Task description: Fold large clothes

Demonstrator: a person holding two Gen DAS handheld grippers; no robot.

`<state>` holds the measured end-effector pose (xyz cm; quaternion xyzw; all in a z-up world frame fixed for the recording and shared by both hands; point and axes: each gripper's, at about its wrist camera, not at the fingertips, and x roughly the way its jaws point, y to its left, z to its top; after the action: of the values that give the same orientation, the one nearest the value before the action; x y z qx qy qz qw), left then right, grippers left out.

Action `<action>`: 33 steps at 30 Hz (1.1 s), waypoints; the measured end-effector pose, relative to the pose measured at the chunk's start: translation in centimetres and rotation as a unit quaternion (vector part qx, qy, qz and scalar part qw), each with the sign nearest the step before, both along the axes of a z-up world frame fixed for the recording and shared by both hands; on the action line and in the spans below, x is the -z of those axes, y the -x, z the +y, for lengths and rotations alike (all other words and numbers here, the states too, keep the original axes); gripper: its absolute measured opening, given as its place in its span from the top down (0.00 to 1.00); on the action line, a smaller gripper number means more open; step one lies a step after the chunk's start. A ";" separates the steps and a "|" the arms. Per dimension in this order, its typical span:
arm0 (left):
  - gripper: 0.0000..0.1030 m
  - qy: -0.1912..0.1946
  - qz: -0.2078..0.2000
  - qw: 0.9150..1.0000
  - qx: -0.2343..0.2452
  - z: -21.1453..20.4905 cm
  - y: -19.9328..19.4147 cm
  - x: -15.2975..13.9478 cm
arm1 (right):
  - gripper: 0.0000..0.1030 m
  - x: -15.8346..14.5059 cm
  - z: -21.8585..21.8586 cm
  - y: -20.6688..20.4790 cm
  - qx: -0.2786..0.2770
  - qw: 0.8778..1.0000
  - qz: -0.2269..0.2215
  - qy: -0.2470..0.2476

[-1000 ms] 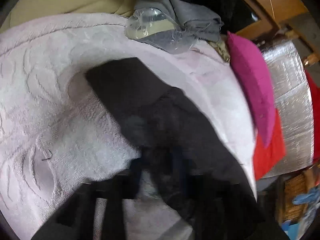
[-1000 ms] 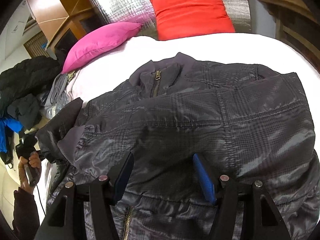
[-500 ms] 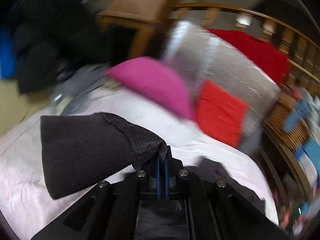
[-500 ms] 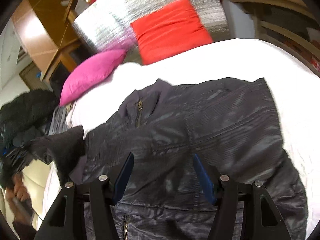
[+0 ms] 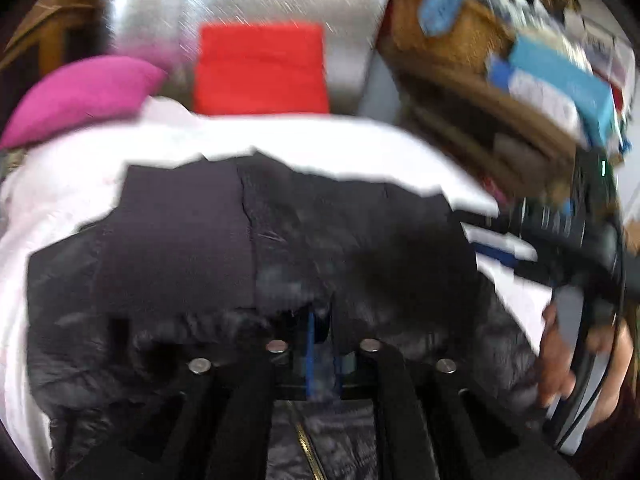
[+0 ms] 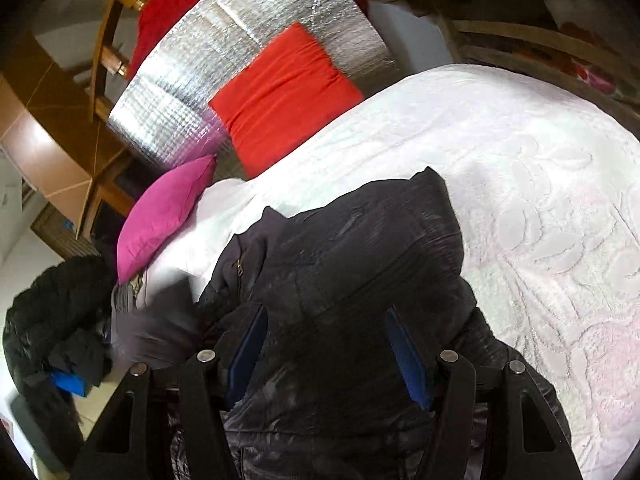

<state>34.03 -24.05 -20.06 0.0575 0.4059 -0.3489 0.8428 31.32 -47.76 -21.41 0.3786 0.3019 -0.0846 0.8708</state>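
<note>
Left view motion-blurred, right sharp, even light, fisheye edges

The left gripper, pinching the dark sleeve cuff, has swung from the bed's left edge across onto the jacket. Its jaws have just been opening slightly. The sleeve now lies folded over the jacket body at frame centre.

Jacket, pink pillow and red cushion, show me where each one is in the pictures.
jacket (image 6: 360,264): right wrist view, on its dark shiny body panel.
pink pillow (image 6: 164,216): right wrist view, on the middle of its face.
red cushion (image 6: 284,96): right wrist view, on the centre of its cover.
</note>
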 end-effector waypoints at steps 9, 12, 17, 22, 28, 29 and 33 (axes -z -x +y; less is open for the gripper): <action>0.20 0.113 -0.094 0.989 -0.031 10.1 0.7 -8.2 | 0.36 0.3 0.0 -0.9 -0.035 0.999 -0.008 -0.041; 0.20 0.061 -0.079 0.986 -0.135 14.1 -2.6 -7.2 | 0.31 -0.1 2.1 -1.8 -0.070 0.997 -0.008 -0.026; 0.22 0.014 0.014 0.967 -0.254 19.1 -6.5 -3.0 | 0.27 -1.3 8.5 -3.5 -0.165 0.984 -0.005 0.069; 0.26 -0.030 0.050 0.962 -0.267 18.6 -7.4 -0.2 | 0.17 -2.1 15.7 -4.8 -0.205 0.954 -0.008 0.218; 0.33 -0.068 0.058 0.969 -0.229 16.7 -6.2 1.7 | 0.17 0.1 18.1 -7.3 -0.180 0.942 0.036 0.281; 0.33 -0.072 0.054 0.970 -0.227 16.7 -6.0 1.6 | 0.17 0.2 17.5 -7.4 -0.167 0.947 0.040 0.273; 0.33 -0.071 0.058 0.969 -0.229 16.6 -6.0 1.6 | 0.17 -0.4 11.1 -5.9 -0.080 0.984 0.029 0.158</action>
<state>40.08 -7.46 -21.68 0.0024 0.4803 -0.1194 0.8689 37.22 -36.65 -21.01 0.2079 0.3394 -0.0726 0.9145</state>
